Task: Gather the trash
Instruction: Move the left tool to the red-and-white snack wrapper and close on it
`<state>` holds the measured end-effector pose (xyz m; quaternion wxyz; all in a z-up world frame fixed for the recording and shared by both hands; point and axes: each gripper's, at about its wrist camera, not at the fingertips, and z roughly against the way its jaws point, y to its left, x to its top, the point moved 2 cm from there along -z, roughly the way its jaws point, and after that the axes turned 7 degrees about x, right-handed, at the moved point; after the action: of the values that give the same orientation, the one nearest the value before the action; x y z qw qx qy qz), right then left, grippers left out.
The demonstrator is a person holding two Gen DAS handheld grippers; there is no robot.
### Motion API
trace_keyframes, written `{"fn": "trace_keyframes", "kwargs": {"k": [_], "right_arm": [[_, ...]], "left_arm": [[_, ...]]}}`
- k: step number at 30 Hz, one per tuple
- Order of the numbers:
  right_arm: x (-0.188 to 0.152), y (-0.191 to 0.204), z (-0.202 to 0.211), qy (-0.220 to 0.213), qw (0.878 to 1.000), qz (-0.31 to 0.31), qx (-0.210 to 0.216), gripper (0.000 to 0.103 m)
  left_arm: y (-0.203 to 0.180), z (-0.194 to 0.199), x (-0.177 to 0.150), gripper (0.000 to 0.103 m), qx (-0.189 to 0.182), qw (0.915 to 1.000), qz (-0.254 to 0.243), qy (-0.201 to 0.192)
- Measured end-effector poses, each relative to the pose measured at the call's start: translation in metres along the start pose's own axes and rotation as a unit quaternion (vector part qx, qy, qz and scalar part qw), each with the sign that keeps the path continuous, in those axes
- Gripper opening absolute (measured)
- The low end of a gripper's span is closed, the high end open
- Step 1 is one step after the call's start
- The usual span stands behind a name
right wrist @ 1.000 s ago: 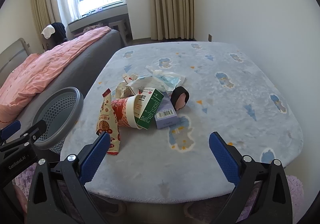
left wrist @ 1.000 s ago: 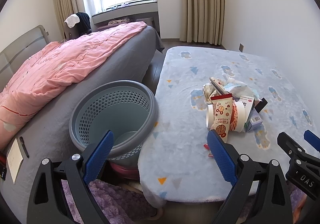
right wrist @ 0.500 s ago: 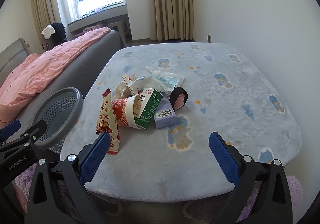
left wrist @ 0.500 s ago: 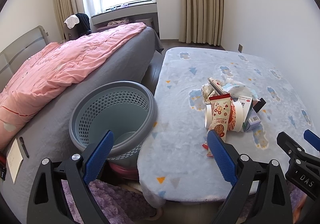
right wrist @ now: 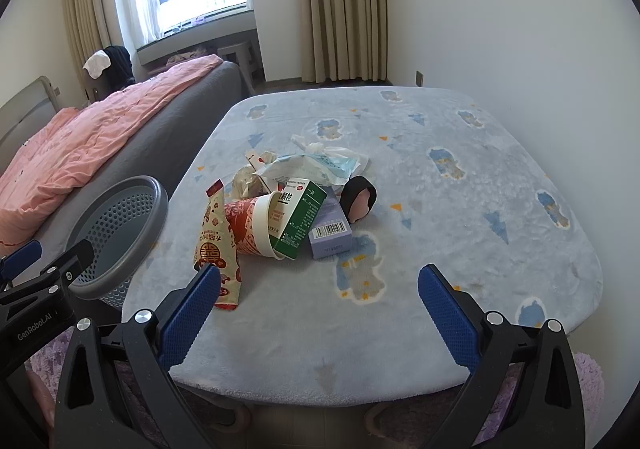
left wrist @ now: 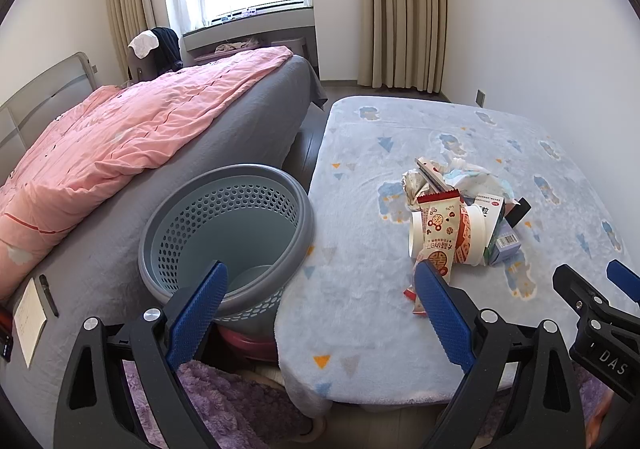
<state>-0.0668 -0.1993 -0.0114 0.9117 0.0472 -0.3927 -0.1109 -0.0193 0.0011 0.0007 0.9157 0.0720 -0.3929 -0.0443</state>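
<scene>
A heap of trash lies on the blue-covered table point(right wrist: 460, 217): a red and white snack wrapper point(right wrist: 214, 245), a red paper cup point(right wrist: 250, 227) on its side, a green and white box point(right wrist: 300, 219), a lilac box point(right wrist: 332, 235), a white plastic bag point(right wrist: 316, 167) and a black and pink object point(right wrist: 360, 201). The wrapper point(left wrist: 438, 233) and cup point(left wrist: 468, 235) also show in the left wrist view. A grey perforated basket point(left wrist: 228, 233) stands left of the table, empty. My left gripper point(left wrist: 320, 305) is open near the basket. My right gripper point(right wrist: 320, 305) is open before the table's near edge.
A bed point(left wrist: 132, 137) with a pink quilt lies left of the basket. A purple fluffy rug point(left wrist: 224, 405) covers the floor below. A white wall point(right wrist: 520, 29) runs along the table's right side. A notepad and pen point(left wrist: 30, 309) lie on the bed.
Both grippers have drifted slightly back and up; the trash sits a little lower in the views. Nothing was grasped or moved.
</scene>
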Motion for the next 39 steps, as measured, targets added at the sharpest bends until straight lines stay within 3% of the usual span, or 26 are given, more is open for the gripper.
{"fn": "trace_keyframes", "kwargs": {"k": [17, 39], "right_arm": [[-0.003, -0.023, -0.017, 0.011, 1.000, -0.025, 0.004, 0.097], [-0.027, -0.087, -0.073, 0.050, 0.995, -0.087, 0.006, 0.097]], "left_arm": [[-0.020, -0.016, -0.003, 0.090, 0.000, 0.9996, -0.020, 0.017], [-0.092, -0.083, -0.013, 0.090, -0.053, 0.9949, -0.059, 0.062]]}}
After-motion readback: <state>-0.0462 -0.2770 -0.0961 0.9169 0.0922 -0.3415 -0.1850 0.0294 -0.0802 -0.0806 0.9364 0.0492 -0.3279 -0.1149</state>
